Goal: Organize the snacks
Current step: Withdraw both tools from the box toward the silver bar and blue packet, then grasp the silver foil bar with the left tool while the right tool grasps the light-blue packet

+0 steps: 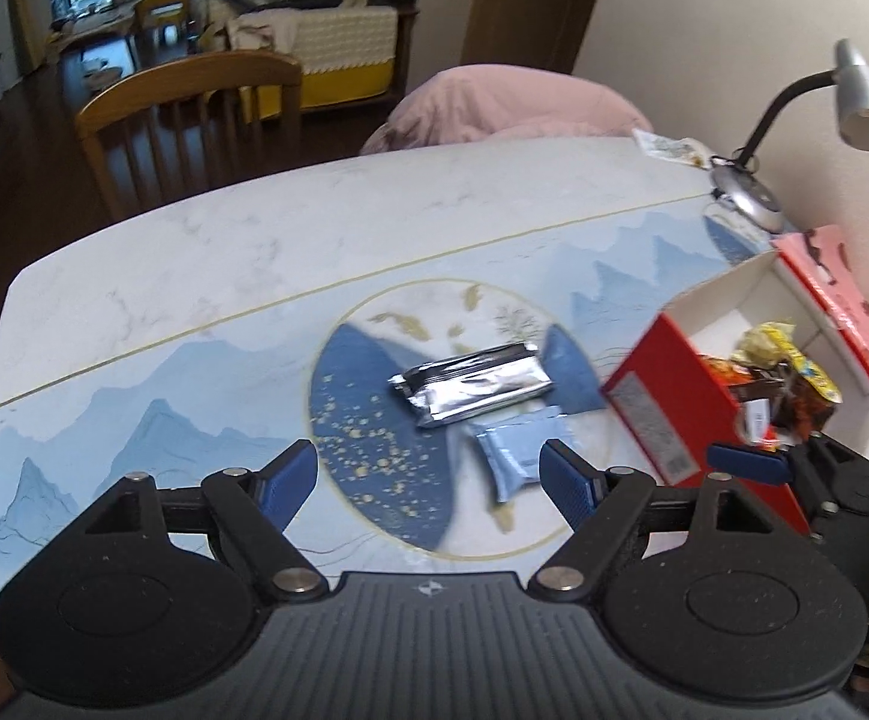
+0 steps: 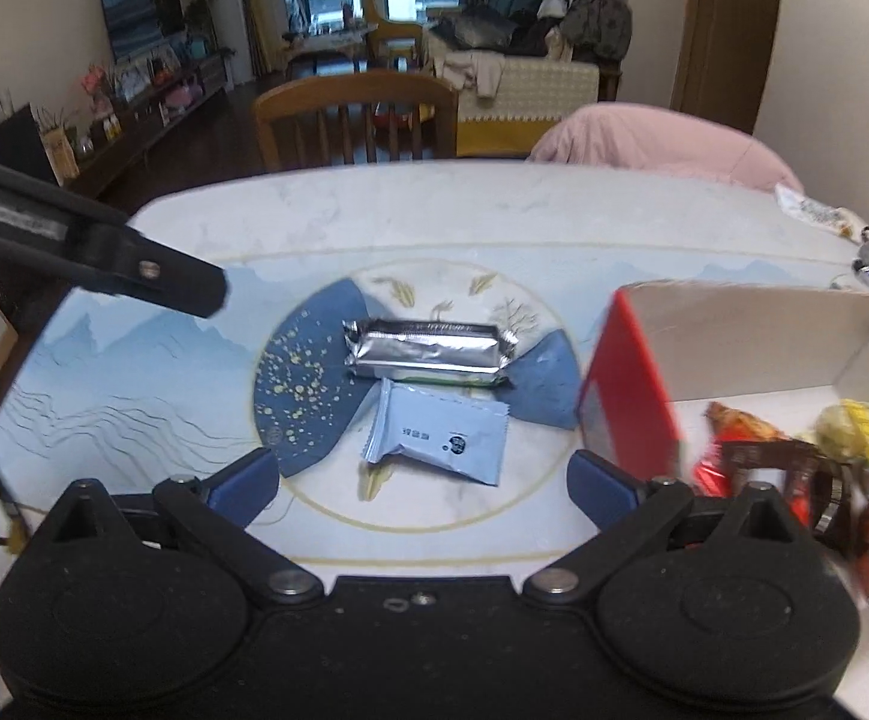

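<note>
Both grippers released above the snack table; nothing grasped.

Left gripper [image 1: 431, 474] spread wide with blue pads [image 1: 290, 480] apart and bare; right gripper [image 2: 422, 480] likewise parted, pads [image 2: 245, 483] clear of any packet; just beyond the fingertips, on the round dark-blue motif of the printed table [image 2: 152, 372], a pale blue snack packet [image 2: 440, 438] lying flat; touching its far edge, a silver foil packet [image 2: 428, 351], lengthwise left to right; to the right, a red box [image 2: 632, 384] with white inside, open at the top, holding several snack bags, yellow [image 2: 866, 438] and red-brown [image 2: 746, 438] among them, blurred; at the far right corner, a small clear packet [image 1: 671, 150] near the base of a silver desk lamp [image 1: 866, 96]; beyond the far edge, a wooden chair [image 2: 356, 114].
</note>
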